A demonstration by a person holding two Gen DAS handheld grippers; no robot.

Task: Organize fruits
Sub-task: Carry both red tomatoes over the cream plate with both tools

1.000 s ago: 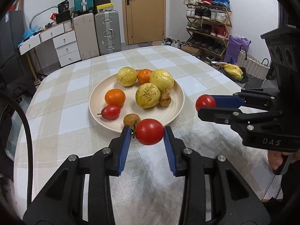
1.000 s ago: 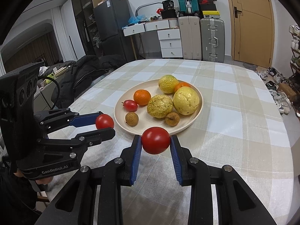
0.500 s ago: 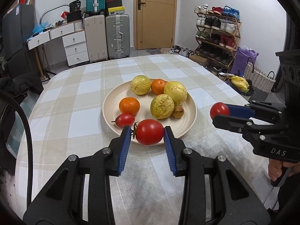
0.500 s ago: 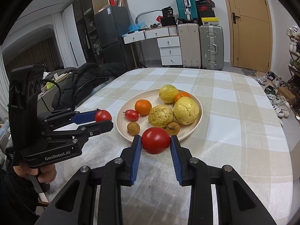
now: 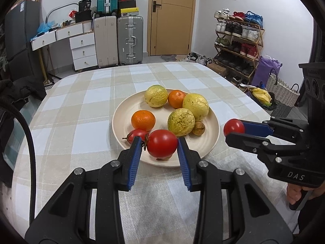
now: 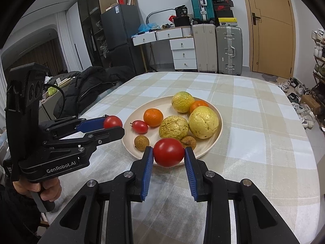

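Observation:
A cream plate (image 5: 125,109) on the checked tablecloth holds three wrinkled yellow fruits, two oranges (image 5: 143,120), a small stemmed tomato (image 6: 139,126) and small brown fruits (image 6: 141,142). In the left wrist view my left gripper (image 5: 159,141) is shut on a red tomato (image 5: 161,144) over the plate's near rim. In the right wrist view my right gripper (image 6: 168,150) is shut on another red tomato (image 6: 168,156) at the plate's (image 6: 220,126) front edge. Each gripper also shows in the other's view, the right gripper (image 5: 234,131) right of the plate and the left gripper (image 6: 113,125) left of it.
Bare tablecloth (image 5: 77,105) surrounds the plate. A black jacket (image 6: 91,85) lies over a seat past the table's left edge. Suitcases (image 5: 130,40), drawers, a door and a shoe rack (image 5: 237,44) stand beyond the far edge. A hand (image 6: 43,189) grips each handle.
My left gripper has carried its tomato in toward the plate, from short of its near rim to over it. The right gripper has stayed nearly still with its tomato.

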